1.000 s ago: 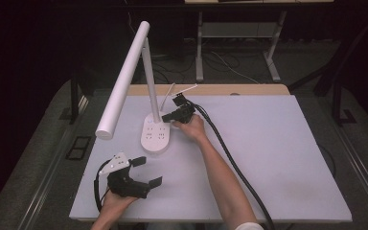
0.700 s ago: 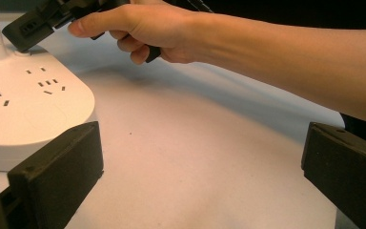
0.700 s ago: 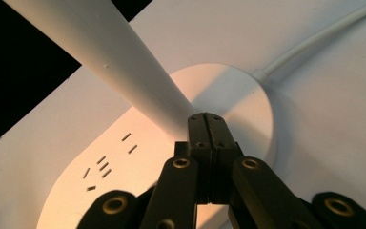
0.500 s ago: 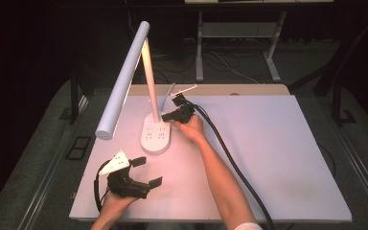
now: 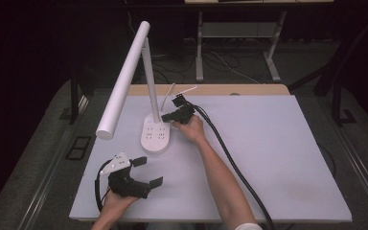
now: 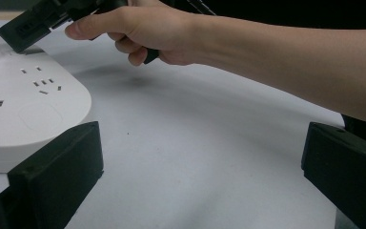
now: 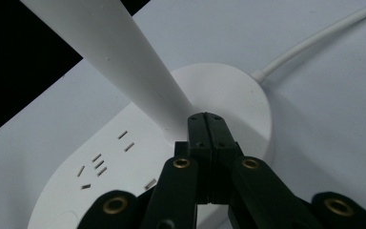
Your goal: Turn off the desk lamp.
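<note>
Pressing at the lamp's foot, the light now gone out

Near the counter's front-left corner the left gripper [image 5: 141, 171] rests, jaws wide apart; farther back, the right gripper [image 5: 168, 116], jaws pressed together and empty, touches the lamp [image 5: 155, 136] base, whose glow from a moment ago has ended, likely a switch press.

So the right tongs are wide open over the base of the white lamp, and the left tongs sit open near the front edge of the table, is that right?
Not quite: the right tongs are shut, jaws pressed together at the foot of the white lamp, as the right gripper view shows. The left tongs are indeed open near the table's front edge.
</note>
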